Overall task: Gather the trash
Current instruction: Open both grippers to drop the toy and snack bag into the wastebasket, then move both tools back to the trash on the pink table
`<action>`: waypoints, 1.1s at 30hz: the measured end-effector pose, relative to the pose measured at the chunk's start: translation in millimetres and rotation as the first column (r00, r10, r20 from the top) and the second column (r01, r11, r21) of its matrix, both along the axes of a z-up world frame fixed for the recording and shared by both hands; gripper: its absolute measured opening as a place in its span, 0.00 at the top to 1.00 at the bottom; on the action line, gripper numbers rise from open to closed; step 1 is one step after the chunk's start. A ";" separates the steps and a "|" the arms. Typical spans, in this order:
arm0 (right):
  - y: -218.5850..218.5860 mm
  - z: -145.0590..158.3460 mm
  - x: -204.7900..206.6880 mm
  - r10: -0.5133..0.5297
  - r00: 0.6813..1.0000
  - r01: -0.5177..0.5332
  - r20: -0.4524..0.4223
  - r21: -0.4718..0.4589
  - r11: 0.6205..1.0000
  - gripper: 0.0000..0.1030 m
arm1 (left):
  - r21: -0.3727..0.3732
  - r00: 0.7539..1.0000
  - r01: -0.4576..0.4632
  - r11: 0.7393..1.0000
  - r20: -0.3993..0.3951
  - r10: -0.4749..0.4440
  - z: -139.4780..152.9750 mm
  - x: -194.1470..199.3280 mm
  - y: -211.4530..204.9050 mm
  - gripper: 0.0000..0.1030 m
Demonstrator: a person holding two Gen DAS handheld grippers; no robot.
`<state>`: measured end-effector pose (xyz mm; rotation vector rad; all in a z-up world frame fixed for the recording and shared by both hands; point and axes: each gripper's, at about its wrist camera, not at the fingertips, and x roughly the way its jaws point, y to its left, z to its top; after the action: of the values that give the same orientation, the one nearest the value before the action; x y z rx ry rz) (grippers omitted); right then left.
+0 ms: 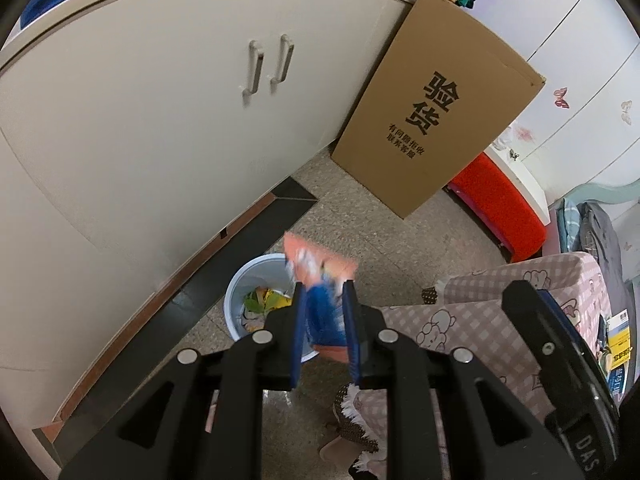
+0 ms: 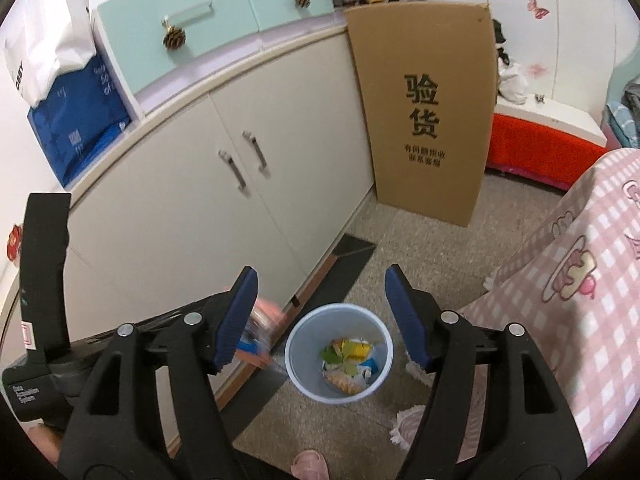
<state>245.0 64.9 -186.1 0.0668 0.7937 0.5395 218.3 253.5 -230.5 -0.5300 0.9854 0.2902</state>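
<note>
My left gripper (image 1: 325, 294) is shut on an orange and blue snack wrapper (image 1: 320, 266), held above the pale blue trash bin (image 1: 240, 280) on the floor. The wrapper is blurred. The bin holds yellow, green and white scraps. In the right wrist view the bin (image 2: 300, 332) stands below and between my fingers, and my right gripper (image 2: 320, 284) is open and empty above it. The wrapper (image 2: 260, 332) and the left gripper's body show at the left of that view, beside the bin.
A white cabinet (image 2: 240, 200) with two handles runs along the left. A tall cardboard box (image 2: 428, 112) leans against it. A bed with a pink checked cover (image 2: 580, 280) is at the right. A red box (image 2: 540, 148) lies further back. Pink slippers (image 2: 308, 462) are on the floor.
</note>
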 end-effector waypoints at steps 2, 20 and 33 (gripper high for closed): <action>-2.4 0.8 1.4 -0.010 1.000 0.010 0.006 0.010 1.000 0.36 | 0.005 1.000 0.004 1.000 0.020 -0.004 4.5 5.4 -2.6 0.83; -38.4 22.3 -15.3 -0.069 0.998 0.069 0.012 0.043 0.997 0.35 | 0.050 0.996 0.005 0.999 0.092 -0.010 47.3 -2.1 -28.4 0.51; -170.2 65.9 -59.9 -0.269 0.959 0.260 0.088 0.097 0.961 0.31 | 0.125 0.968 0.175 0.977 0.161 -0.194 97.2 -21.1 -142.8 0.39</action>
<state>185.1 -105.3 -120.2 0.2196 0.6513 0.3192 197.2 110.7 -133.3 -0.3537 0.8387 0.1284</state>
